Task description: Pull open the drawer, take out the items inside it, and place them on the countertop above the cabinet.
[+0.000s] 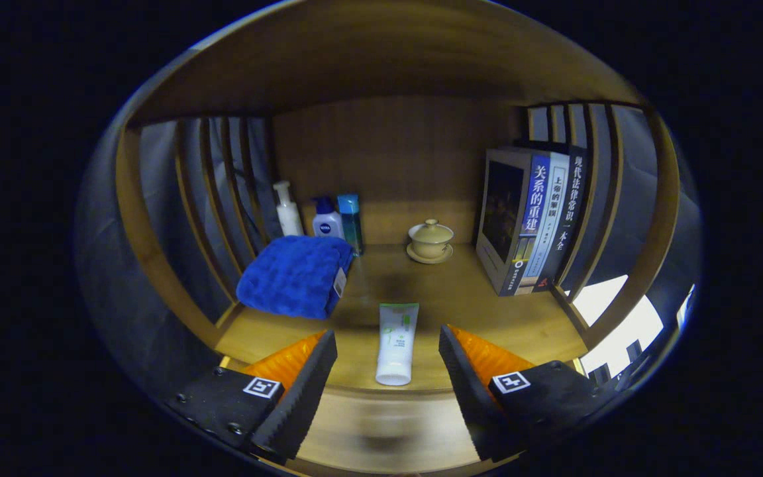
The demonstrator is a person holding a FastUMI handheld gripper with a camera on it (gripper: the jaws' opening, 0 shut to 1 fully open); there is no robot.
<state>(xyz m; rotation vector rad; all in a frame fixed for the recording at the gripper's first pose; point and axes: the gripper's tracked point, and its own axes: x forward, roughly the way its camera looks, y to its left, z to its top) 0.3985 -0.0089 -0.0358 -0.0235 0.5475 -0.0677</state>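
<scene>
**Inspector:** Gripper view, looking forward into a wooden alcove with slatted sides. The tool (388, 371) stands wide open, its 2 fingers spread apart with nothing between the pads

**Clerk:** And the item?

**Inspector:** 1 white tube with green print (397, 343) lies flat on the bench (501, 318), lengthwise between the fingers and touching neither. Its cap end points back at the tool and sits close to the front lip. I judge it set down there on purpose: near the edge, clear of the other goods, where the jaws could spread without knocking anything

**Clerk:** What else stands on that surface?

**Inspector:** A folded blue towel (295, 275) ahead and to the left of the tube. Behind it, against the back wall, a white pump bottle (287, 211), a white bottle with a blue cap (327, 218) and a teal bottle (351, 218), all upright. A lidded cup on a saucer (430, 240) sits centre-rear. A slipcased set of books (530, 218) stands upright at the right, leaning on the slats

**Clerk:** The drawer?

**Inspector:** A blurred pale wooden surface (388, 424) lies below the front lip, between the fingers. Whether that is the drawer I cannot tell

**Clerk:** Progress?

**Inspector:** By my judgement, 1 item rests on the bench. Whether more remain below cannot be determined from this position
</scene>
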